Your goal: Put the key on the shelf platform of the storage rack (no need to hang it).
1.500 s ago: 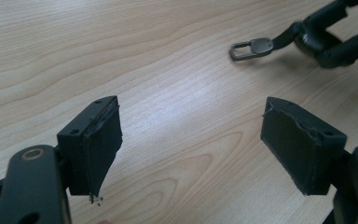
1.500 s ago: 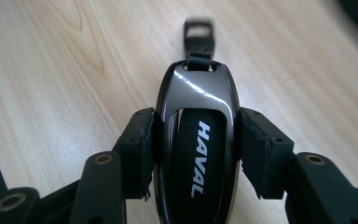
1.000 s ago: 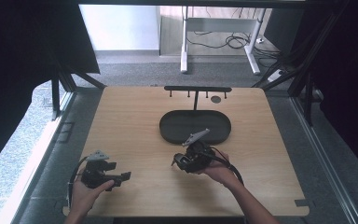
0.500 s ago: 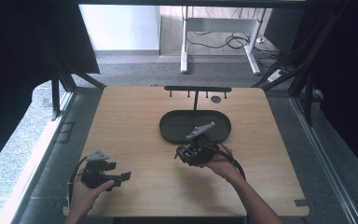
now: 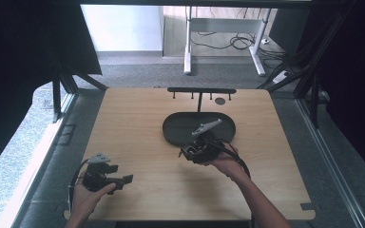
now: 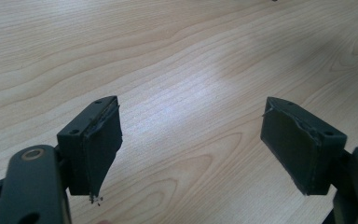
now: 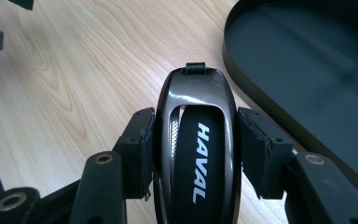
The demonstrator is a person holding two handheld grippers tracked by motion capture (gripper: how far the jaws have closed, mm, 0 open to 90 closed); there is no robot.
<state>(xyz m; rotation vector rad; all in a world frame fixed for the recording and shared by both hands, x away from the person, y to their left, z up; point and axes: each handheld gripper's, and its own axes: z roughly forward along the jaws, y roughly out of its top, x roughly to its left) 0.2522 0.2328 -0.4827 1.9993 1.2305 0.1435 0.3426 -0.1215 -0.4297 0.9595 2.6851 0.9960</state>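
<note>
Left hand [image 5: 88, 197] at near-left table edge holds left gripper [image 5: 123, 179], jaws spread wide, nothing between. Right forearm [image 5: 261, 204] reaches forward; right hand [image 5: 225, 164] holds right gripper [image 7: 195, 140], jaws clamped on sides of a HAVAL key fob [image 7: 196, 149].
</note>
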